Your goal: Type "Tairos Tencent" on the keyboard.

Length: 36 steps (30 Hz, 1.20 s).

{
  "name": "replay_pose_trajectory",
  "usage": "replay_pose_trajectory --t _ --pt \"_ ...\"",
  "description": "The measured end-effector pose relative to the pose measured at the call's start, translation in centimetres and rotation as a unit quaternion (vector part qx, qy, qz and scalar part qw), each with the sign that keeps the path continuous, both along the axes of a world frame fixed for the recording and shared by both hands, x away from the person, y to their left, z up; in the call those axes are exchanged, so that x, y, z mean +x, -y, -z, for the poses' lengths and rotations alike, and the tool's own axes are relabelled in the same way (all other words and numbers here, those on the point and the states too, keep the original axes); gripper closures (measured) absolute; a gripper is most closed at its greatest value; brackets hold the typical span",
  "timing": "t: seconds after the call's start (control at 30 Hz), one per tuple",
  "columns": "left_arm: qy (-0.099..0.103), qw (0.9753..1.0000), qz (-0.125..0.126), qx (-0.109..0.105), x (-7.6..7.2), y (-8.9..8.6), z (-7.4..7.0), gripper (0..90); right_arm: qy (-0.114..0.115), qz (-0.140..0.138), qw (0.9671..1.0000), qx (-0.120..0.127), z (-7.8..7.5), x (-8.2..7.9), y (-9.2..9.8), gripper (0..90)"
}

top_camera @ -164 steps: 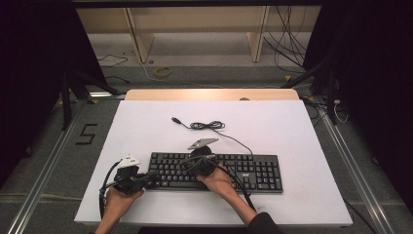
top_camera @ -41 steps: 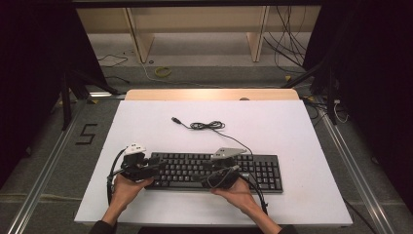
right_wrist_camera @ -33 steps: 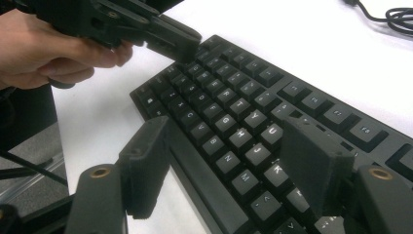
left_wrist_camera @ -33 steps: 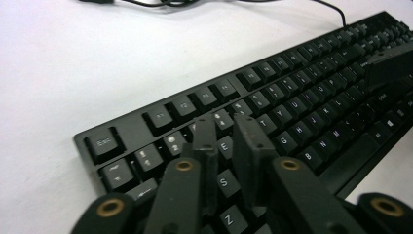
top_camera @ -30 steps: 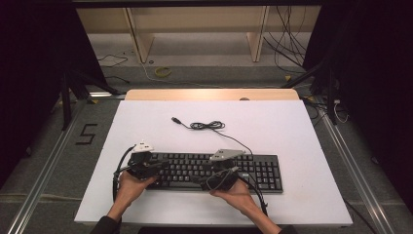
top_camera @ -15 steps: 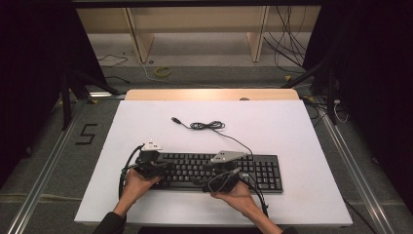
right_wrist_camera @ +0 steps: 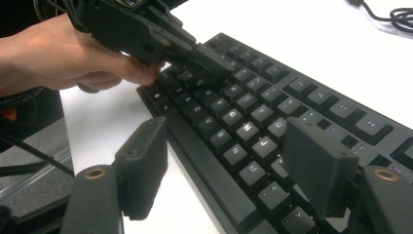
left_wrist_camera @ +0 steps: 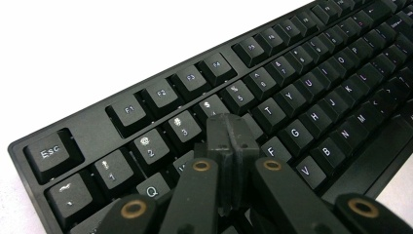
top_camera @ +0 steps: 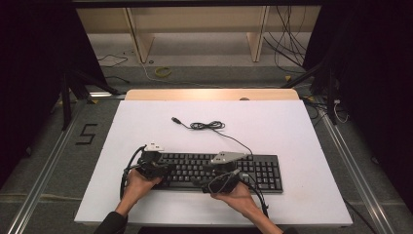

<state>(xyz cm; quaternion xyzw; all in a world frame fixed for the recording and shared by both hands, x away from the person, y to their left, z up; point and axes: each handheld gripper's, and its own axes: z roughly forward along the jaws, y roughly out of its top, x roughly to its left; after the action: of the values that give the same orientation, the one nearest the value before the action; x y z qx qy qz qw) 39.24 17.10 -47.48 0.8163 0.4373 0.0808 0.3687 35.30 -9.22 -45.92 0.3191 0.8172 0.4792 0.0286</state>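
A black keyboard (top_camera: 253, 168) lies along the near side of the white table, its thin cable (top_camera: 208, 125) coiled behind it and ending in a USB plug (top_camera: 174, 119). My left gripper (top_camera: 164, 169) is shut, and its joined jaws rest on the letter keys at the keyboard's left end (left_wrist_camera: 228, 132), just below the number row. The right gripper view shows that left gripper (right_wrist_camera: 212, 63) pressed onto the keys, held by a hand (right_wrist_camera: 58, 53). My right gripper (top_camera: 220, 182) is open and hovers over the keyboard's front edge (right_wrist_camera: 226, 134), with keys and the space bar between its pads.
The white table top (top_camera: 292, 126) has a bare wooden strip (top_camera: 209, 94) at its far edge. Beyond it are wooden shelf legs and loose cables on the floor. A figure 5 (top_camera: 86, 133) is marked on the floor to the left.
My left gripper has moved right from the keyboard's left edge onto the keys. My right gripper has shifted right and toward the keyboard's front edge.
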Motion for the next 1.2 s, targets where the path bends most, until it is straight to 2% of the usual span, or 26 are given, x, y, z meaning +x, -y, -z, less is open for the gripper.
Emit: replay_pose_trajectory --t 0.1,0.3,0.5,0.7,0.83,1.03,1.2 --pt "0.004 1.0000 0.000 0.002 -0.1 0.0 -0.1 89.0 0.001 -0.001 1.0000 -0.001 0.1 0.1 -0.1 34.4" --pt "0.012 0.9998 -0.009 -0.016 -0.3 -0.7 -0.9 86.0 0.001 0.000 1.0000 -0.001 0.1 0.2 -0.1 34.6" --pt "0.023 0.9986 -0.007 -0.046 -1.0 -1.4 -1.6 76.5 0.002 0.002 1.0000 0.001 0.1 0.2 -0.1 35.2" --pt "0.034 0.9978 -0.009 -0.056 -1.9 -1.8 -1.9 64.3 0.004 0.000 1.0000 0.001 0.0 0.3 -0.1 38.6" --pt "0.040 0.9966 -0.016 -0.070 -2.4 -2.2 -2.0 54.8 0.005 -0.001 1.0000 0.001 0.0 0.3 -0.1 42.9" --pt "0.056 0.9930 -0.023 -0.101 -3.2 -2.8 -2.0 46.4 0.008 0.002 0.9999 -0.010 0.1 0.5 -0.4 52.8" --pt "0.065 0.9918 -0.024 -0.107 -3.7 -3.1 -2.1 43.0 0.006 0.003 0.9998 -0.016 0.2 0.7 -0.6 63.7"
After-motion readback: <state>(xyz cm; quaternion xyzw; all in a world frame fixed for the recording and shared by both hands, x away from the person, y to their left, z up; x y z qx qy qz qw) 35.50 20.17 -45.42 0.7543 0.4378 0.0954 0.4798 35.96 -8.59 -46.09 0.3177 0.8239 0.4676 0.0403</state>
